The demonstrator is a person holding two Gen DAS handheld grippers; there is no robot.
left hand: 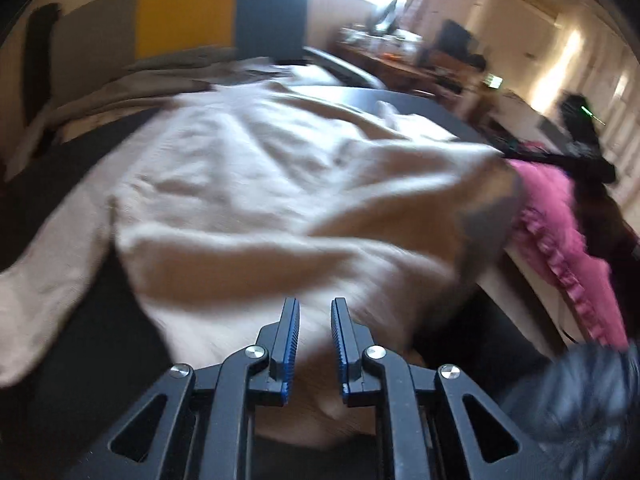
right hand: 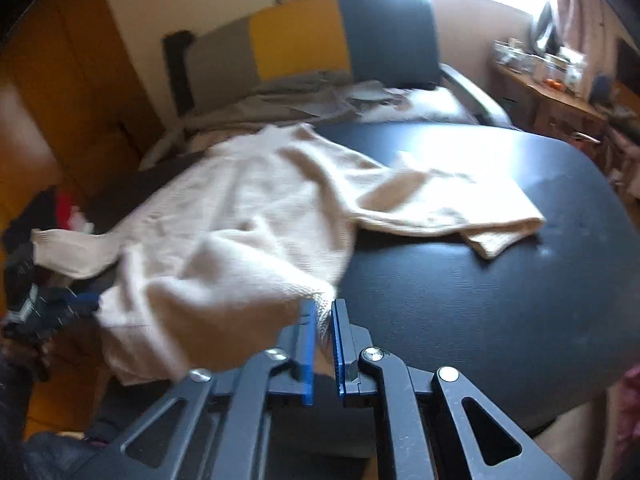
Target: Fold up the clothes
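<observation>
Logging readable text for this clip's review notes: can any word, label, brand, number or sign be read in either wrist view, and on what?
None readable.
Cream sweater: no print or tag visible.
Pink garment: no lettering.
Clutter on the wooden desk: too small and blurred to read.
Small green-lit patch on the far shelf: too blurred to tell.

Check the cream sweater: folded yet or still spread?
Still spread, not folded. The cream sweater lies rumpled across the black table, one sleeve stretched out to the side, its near corner between the right gripper fingers.
</observation>
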